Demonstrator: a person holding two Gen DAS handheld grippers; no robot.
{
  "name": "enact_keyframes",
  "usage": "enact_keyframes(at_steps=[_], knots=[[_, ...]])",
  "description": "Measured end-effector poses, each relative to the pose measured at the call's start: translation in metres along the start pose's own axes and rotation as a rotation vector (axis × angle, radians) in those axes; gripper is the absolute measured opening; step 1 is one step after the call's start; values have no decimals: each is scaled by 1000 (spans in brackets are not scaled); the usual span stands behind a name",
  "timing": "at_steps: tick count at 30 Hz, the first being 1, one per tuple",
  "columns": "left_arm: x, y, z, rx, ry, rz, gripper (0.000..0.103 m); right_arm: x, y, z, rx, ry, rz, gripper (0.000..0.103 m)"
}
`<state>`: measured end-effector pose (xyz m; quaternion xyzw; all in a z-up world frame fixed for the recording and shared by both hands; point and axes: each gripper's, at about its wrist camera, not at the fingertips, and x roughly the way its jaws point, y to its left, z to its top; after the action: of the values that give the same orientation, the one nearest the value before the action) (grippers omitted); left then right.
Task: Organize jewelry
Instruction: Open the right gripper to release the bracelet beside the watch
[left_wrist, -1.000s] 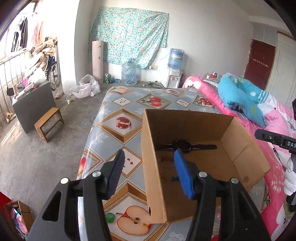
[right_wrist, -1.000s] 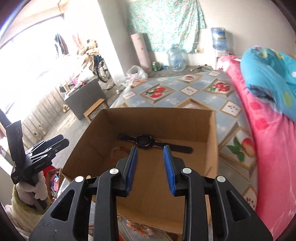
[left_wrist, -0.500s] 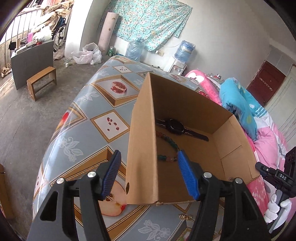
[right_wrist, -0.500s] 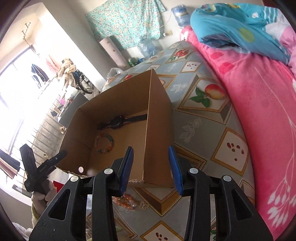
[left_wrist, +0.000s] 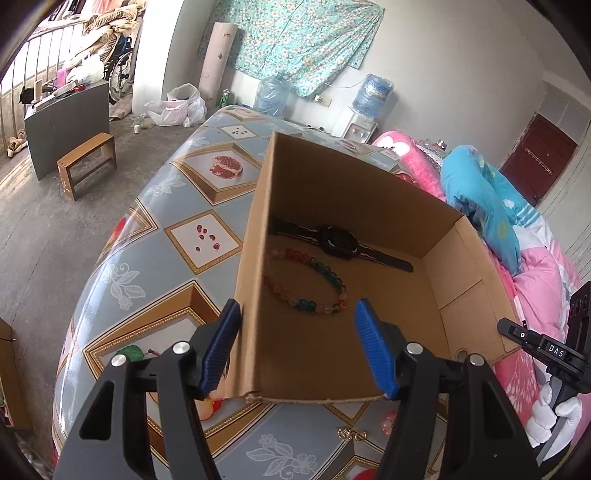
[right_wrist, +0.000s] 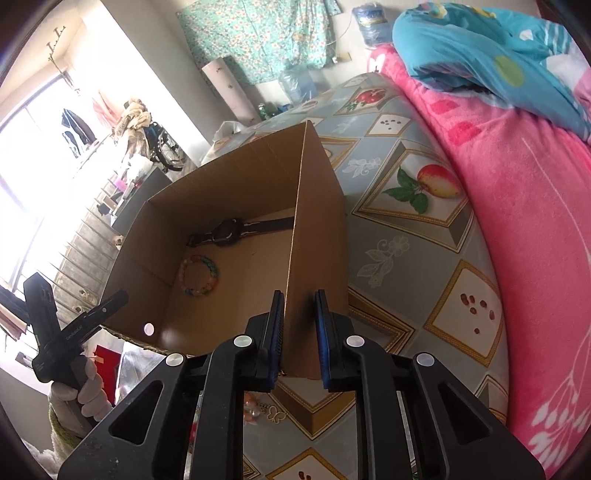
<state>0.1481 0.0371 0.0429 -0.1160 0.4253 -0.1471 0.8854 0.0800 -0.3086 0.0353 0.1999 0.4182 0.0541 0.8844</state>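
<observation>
In the left wrist view, the left gripper (left_wrist: 297, 347) has its 2 blue pads spread wide, straddling the near left corner of the open cardboard box (left_wrist: 369, 206); the left pad sits just outside the box's left wall, the right pad at the near wall's top edge, and neither is seen pressing the card. Inside, on the box floor, a beaded bracelet (left_wrist: 306, 282) lies near the left wall, and a black watch (left_wrist: 338, 242) lies stretched along the far wall, just beyond the beads. The box stands on a fruit-patterned tablecloth (left_wrist: 166, 229), with bare cloth to its left and beyond it. On the cloth just in front of the near wall lie a small gold piece (left_wrist: 351, 432) and a pink bead (left_wrist: 388, 424). In the right wrist view, the right gripper (right_wrist: 299, 338) has its jaws close together around the box's right wall (right_wrist: 314, 221) at the near corner, both pads at or almost at the card. The bracelet (right_wrist: 198, 275) and watch (right_wrist: 231, 230) show on the floor left of that wall. Open cloth runs right to a pink blanket (right_wrist: 517, 184).
</observation>
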Motion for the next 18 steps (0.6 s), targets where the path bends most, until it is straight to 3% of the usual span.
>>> enact_keyframes(at_steps=[18], knots=[[1,-15,-4,8,0,28,62,-1,-7,8,-27,-20,-23,15]])
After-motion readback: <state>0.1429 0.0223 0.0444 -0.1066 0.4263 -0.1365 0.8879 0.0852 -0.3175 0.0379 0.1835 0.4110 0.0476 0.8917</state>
